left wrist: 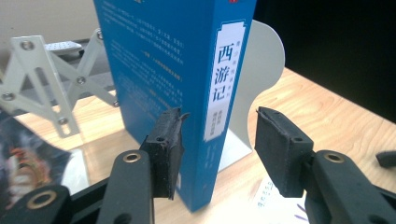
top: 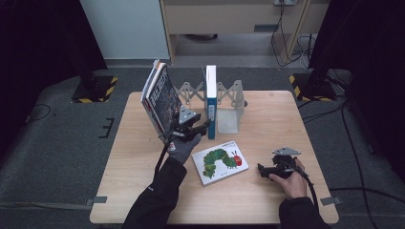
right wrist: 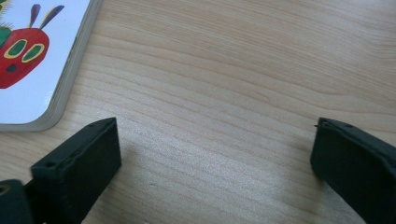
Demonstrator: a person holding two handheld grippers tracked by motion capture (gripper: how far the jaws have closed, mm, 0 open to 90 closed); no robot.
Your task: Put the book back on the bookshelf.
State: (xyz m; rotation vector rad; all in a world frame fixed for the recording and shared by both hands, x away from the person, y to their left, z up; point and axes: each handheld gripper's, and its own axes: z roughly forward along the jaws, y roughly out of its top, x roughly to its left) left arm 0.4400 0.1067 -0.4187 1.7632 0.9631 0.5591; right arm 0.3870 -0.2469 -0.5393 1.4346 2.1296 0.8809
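A light wooden counter (top: pixel 267 114) is seen from above, with a person's two forearms reaching in from the near edge, each hand holding a set of black tongs. The left tongs (top: pixel 198 128) sit level at the foot of a blue book (top: pixel 210 98), which stands upright near the back middle of the counter, against a white metal bookend (top: pixel 229 114) with an accordion-style frame. In the left gripper view the book's spine (left wrist: pixel 224 79) with white Chinese lettering lies between the two pads; the left pad is right at the book's cover, while the right pad stands clear of the spine with a visible gap, so the tongs are open and not pinching the book. Just to the left of the hand, a few thin dark-covered books (top: pixel 160 95) lean tilted. A white picture book (top: pixel 220 161) with a green caterpillar lies flat near the front middle. The right tongs (top: pixel 261 169) rest low over bare wood to the right of that picture book, spread wide with nothing between them.
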